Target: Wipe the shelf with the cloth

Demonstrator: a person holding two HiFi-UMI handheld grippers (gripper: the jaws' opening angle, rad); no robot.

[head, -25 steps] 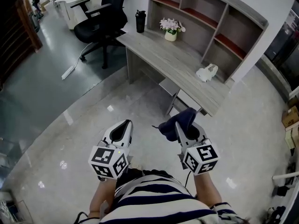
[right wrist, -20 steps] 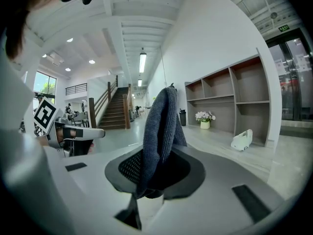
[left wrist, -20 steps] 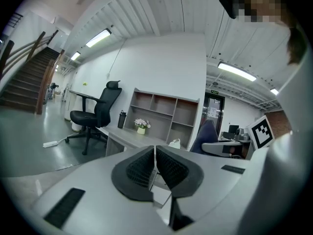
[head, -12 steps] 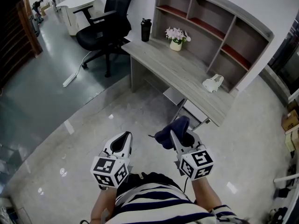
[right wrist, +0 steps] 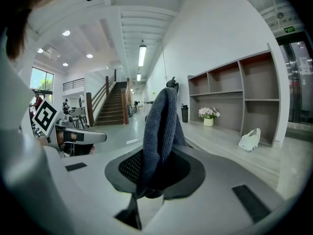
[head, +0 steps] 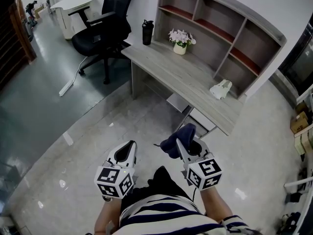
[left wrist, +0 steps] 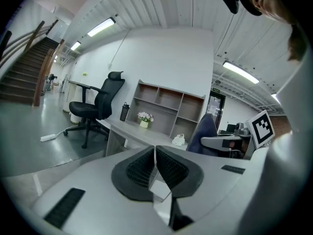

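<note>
A dark blue cloth (head: 176,135) hangs bunched and upright between the jaws of the right hand-held gripper (head: 184,144), which is clamped on it. The cloth is held over the glossy floor (head: 88,131), well apart from the shelf (head: 213,47). The left hand-held gripper (head: 128,150) is just beside it, jaws pressed together with nothing between them. Both are held low in front of a person in a striped shirt (head: 161,218).

Ahead stands a grey wooden counter (head: 188,70) carrying the open shelf, whose boards are reddish brown. On the counter, in front of the shelf, are a black bottle (head: 146,25), a small white pot of pale flowers (head: 180,37) and a white object (head: 219,88) near the right end. A black office chair (head: 100,31) stands at the counter's left end.

A green sign (right wrist: 288,29) high on the wall is too small to read.
</note>
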